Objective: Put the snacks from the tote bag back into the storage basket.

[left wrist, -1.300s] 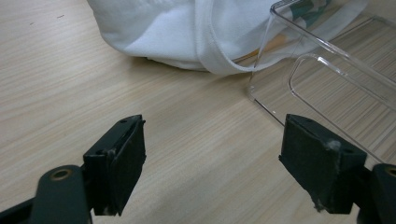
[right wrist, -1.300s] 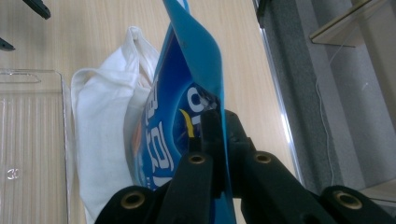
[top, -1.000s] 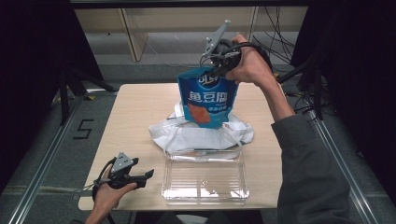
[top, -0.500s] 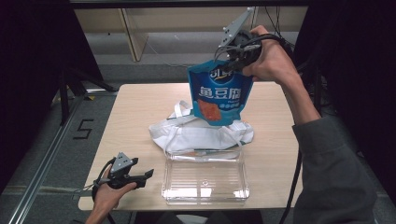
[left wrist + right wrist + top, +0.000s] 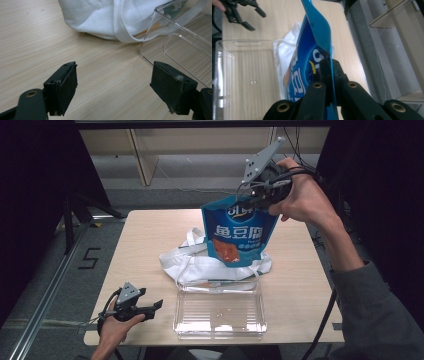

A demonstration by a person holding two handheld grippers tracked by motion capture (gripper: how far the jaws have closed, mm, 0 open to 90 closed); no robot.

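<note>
A blue snack pouch [image 5: 239, 232] with white lettering and an orange picture hangs in the air above the white cloth bag [image 5: 200, 267]. My right gripper [image 5: 260, 195] is shut on the pouch's top edge; the right gripper view shows the jaws [image 5: 328, 66] pinching the thin blue film [image 5: 314, 30]. A clear plastic tray [image 5: 180, 320] lies in front of the bag. My left gripper [image 5: 154, 310] rests open at the table's front left corner, jaws [image 5: 113, 85] wide apart with bare wood between them, pointing toward the bag [image 5: 100, 17] and the tray's corner [image 5: 150, 37].
The wooden table [image 5: 145, 240] has bare room left of the bag and at the far right. A wooden shelf unit [image 5: 150, 150] stands behind the table. A cable [image 5: 325, 315] trails down from my right arm. Dark floor and a metal rail [image 5: 45, 305] lie to the left.
My right hand has carried the blue pouch up and to the right, lifting it higher above the white bag. The left gripper has stayed put.
</note>
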